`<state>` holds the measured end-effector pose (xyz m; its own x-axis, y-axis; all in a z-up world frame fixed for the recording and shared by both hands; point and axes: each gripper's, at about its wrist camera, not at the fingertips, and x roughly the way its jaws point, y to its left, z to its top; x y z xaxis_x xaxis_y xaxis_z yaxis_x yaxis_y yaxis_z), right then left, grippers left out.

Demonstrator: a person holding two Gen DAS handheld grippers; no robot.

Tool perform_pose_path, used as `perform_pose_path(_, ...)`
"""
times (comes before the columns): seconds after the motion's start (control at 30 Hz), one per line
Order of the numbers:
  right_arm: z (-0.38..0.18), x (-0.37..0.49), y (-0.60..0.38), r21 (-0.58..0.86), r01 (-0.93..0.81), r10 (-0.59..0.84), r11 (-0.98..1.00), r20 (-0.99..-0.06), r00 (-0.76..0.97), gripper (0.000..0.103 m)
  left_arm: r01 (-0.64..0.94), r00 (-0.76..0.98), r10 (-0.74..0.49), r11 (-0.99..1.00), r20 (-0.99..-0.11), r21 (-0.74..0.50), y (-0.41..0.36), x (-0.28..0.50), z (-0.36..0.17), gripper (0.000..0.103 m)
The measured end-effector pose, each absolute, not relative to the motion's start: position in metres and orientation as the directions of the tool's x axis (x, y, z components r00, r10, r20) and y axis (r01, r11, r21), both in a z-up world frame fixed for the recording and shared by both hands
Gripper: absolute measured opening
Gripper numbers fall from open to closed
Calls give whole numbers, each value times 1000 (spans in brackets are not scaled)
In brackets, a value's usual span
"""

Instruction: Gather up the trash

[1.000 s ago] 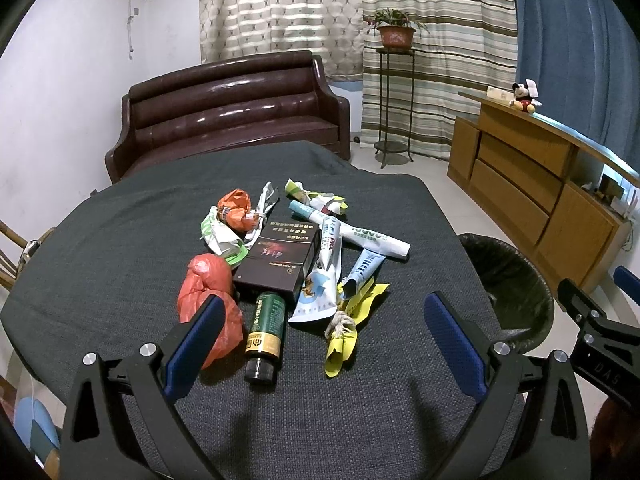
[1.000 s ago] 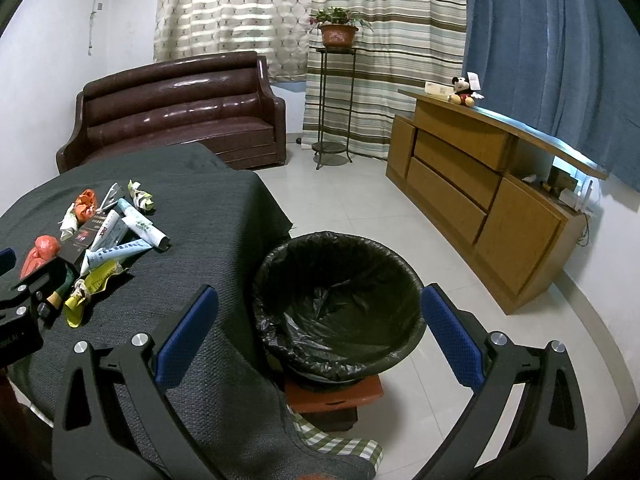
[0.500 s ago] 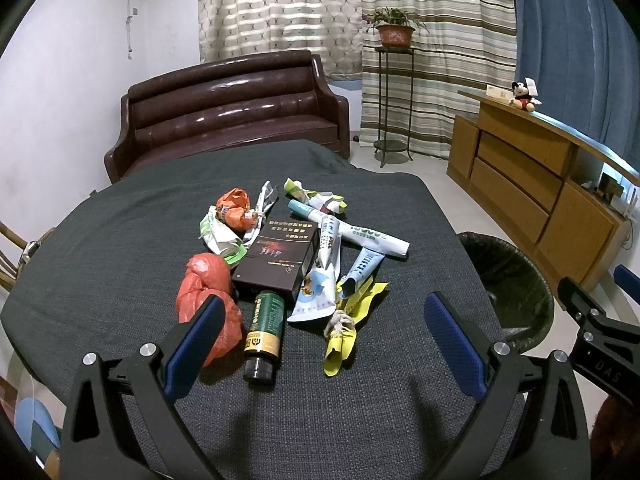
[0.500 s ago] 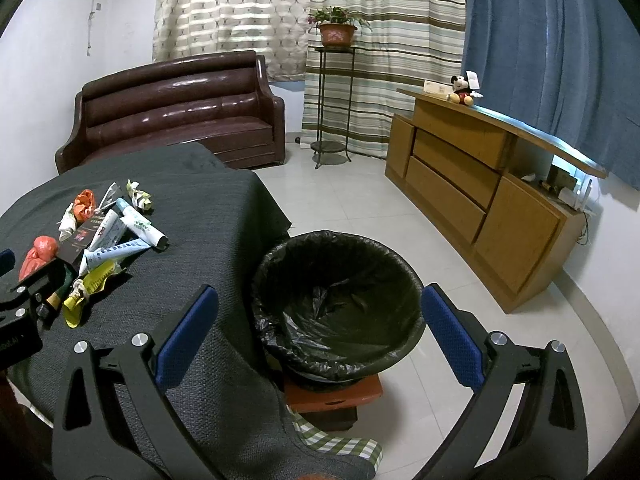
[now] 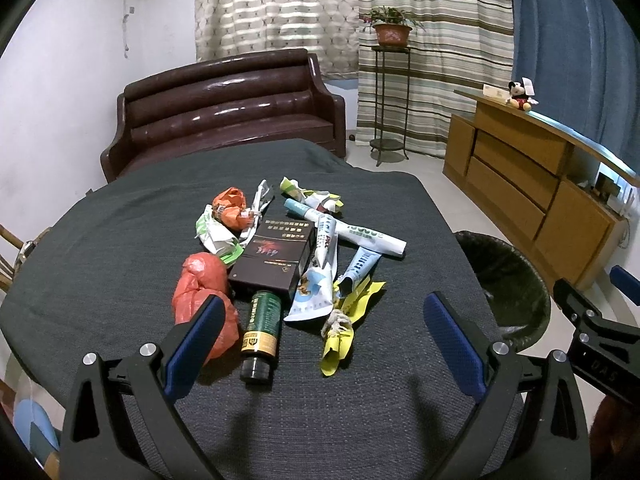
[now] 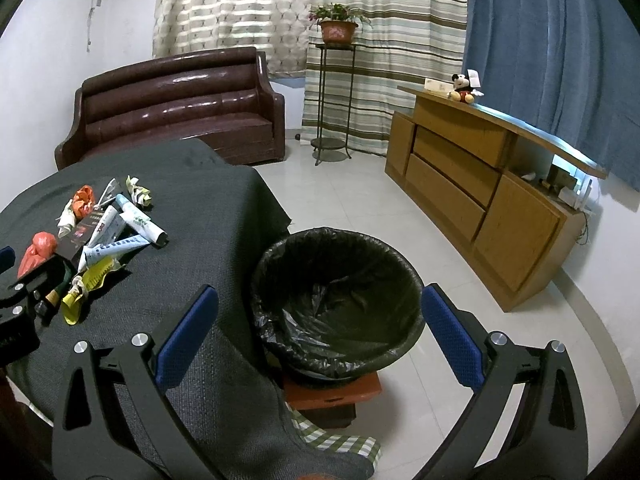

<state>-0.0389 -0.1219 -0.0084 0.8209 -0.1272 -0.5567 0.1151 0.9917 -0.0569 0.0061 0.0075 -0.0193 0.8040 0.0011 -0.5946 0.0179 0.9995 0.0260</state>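
— What is laid on the table [image 5: 120, 248]?
— A box [image 5: 272, 259] is set at the middle of a trash heap; a bottle [image 5: 261, 326] is laid just before it, a crumpled bag [image 5: 202, 288] to their left, tubes [image 5: 328, 264] to the right.
— Where is the bin [image 6: 338, 304] placed?
— On the floor, right of the table's edge. A sofa [image 5: 224, 112] is seen behind the table; a cabinet [image 6: 480, 192] is stood beyond the bin, at the right.

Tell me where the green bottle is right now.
In the left wrist view the green bottle lies on the table at the near edge of the trash pile, between the red bag and the yellow wrapper, just below the dark box.
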Motion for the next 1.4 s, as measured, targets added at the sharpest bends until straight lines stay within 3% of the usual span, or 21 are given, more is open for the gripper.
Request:
perform_pose_path(0.1,-10,-45,-125,-64,122,-137,990,-563,815,86,18,806,7,999,-592,35,7,6,-19,96)
perform_pose_path(0.17,-17,-39,-125,-59,117,-130,991,-577,806,84,13,806,12,999,-592,38,9,7,-18,96)
perform_pose_path(0.5,-12,-33,-101,-68,70,-97,995,-600,794,80,-78,791,90,996,-605,47,64,7,-20,92)
perform_pose_path(0.6,-13,-26,-86,-67,45,-77,997,-610,789,80,-104,773,105,994,-625,38,84,9,-24,78)
perform_pose_path(1.03,-14,-15,-52,-55,-20,-19,998,-631,776,79,-123,722,105,992,-684,22,109,27,-32,78)
perform_pose_path(1.17,-16,-13,-47,-53,-31,-9,998,-639,769,79,-99,692,69,995,-719,0,112,29,-39,67)
perform_pose_path(1.4,-20,-11,-41,-48,-47,4,998,-652,758,79,-71,684,49,997,-727,0,113,27,-39,57)
